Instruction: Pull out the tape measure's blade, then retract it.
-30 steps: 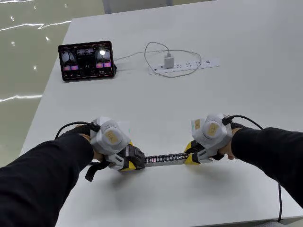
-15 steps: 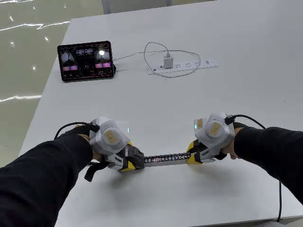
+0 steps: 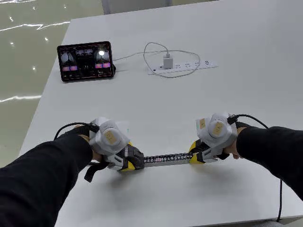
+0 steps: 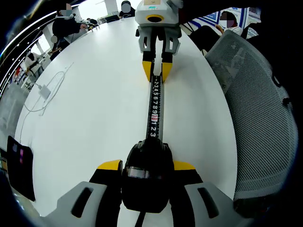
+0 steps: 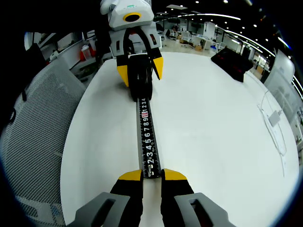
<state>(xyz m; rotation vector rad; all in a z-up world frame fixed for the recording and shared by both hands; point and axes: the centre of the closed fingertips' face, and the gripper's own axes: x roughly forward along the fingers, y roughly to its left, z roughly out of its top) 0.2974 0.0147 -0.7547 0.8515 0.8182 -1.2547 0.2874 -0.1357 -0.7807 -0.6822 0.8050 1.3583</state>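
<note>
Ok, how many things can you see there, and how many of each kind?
tape measure: 1
tablet: 1
power strip: 1
charger with cable: 1
grippers: 2, the left gripper and the right gripper
total: 6

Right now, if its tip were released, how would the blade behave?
The blade runs straight and flat, so it is probably stiff over this short span. Pinched by the right tongs, it would likely spring back into the case.
</note>
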